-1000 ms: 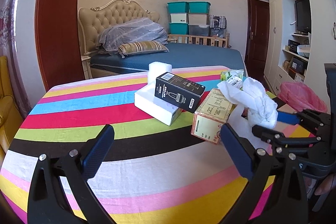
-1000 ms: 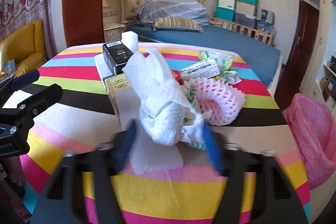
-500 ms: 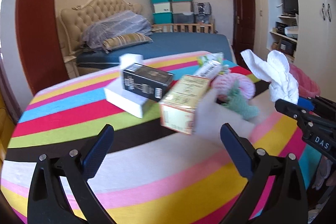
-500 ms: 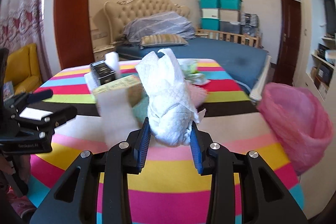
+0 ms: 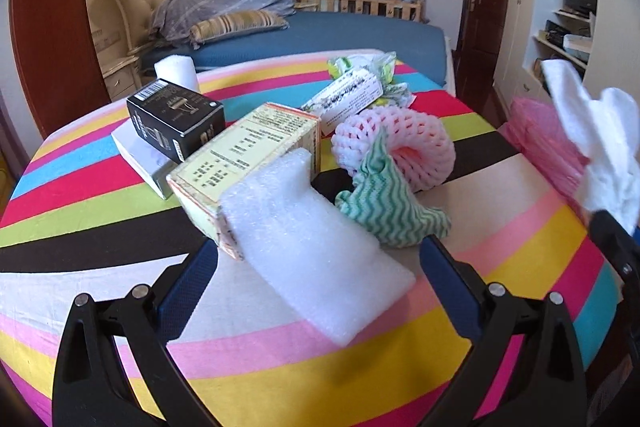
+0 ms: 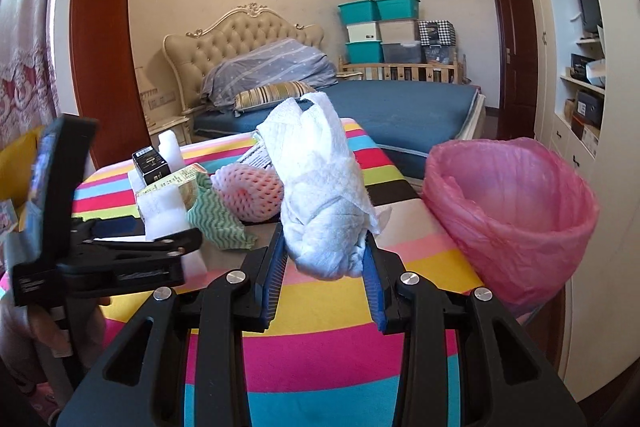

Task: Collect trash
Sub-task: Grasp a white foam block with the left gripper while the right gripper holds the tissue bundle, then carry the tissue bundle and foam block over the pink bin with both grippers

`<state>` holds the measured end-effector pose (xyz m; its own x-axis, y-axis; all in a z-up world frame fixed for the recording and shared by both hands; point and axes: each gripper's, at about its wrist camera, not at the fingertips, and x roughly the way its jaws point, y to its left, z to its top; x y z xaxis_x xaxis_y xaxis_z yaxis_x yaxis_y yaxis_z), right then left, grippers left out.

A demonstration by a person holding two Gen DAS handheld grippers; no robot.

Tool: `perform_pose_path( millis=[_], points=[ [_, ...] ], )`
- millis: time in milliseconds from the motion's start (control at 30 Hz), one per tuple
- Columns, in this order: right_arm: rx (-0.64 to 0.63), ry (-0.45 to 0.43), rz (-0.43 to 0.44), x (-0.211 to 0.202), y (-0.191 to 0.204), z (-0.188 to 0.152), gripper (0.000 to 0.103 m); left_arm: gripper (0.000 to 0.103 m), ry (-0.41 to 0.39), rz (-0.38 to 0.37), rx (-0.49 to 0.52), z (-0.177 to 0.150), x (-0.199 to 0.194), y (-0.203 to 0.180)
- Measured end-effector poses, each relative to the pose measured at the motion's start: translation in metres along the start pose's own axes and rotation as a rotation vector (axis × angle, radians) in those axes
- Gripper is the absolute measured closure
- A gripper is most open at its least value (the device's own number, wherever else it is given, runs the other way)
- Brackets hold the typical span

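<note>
Crumpled white tissue wad (image 6: 320, 203) pinched in right gripper (image 6: 325, 267) jaws, prob. soft paper.

Bed (image 6: 420, 103) w/ tufted headboard (image 6: 240, 35) behind striped tablecloth (image 5: 280, 367); teal storage bins (image 6: 376, 9) stacked at far wall, dark door (image 6: 516, 47) right, striped pillow (image 5: 236, 21) on bed.

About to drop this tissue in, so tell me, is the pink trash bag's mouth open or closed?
Open. In the right wrist view the pink trash bag gapes wide, its rim rolled outward. Nothing is visible in the part of its inside that shows.
</note>
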<state>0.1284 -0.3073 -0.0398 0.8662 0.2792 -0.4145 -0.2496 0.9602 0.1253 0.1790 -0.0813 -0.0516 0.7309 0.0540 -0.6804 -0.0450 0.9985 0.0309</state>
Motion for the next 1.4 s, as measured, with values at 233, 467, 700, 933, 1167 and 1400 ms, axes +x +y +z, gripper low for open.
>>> perform_pose_path(
  millis=[233, 467, 700, 933, 1167, 1400],
  points=[
    [0.025, -0.007, 0.005, -0.005, -0.007, -0.005, 0.068, 0.004, 0.037, 0.032, -0.012, -0.012, -0.003, 0.019],
    [0.014, -0.007, 0.027, -0.003, 0.003, -0.004, 0.068, 0.005, 0.017, 0.027, -0.051, -0.029, -0.035, 0.068],
    [-0.036, 0.001, 0.059, 0.002, 0.028, -0.006, 0.068, 0.006, -0.021, -0.013, -0.002, -0.023, -0.038, 0.065],
    [-0.051, -0.002, 0.058, 0.000, 0.031, -0.007, 0.068, 0.022, 0.040, -0.036, 0.032, -0.022, -0.014, 0.051],
    [-0.036, 0.014, 0.063, 0.004, 0.029, -0.010, 0.068, 0.021, 0.077, -0.045, 0.033, -0.022, -0.005, 0.048],
    [-0.051, 0.017, 0.067, 0.003, 0.035, -0.011, 0.068, 0.046, 0.080, -0.090, 0.044, -0.022, -0.004, 0.044]
  ],
)
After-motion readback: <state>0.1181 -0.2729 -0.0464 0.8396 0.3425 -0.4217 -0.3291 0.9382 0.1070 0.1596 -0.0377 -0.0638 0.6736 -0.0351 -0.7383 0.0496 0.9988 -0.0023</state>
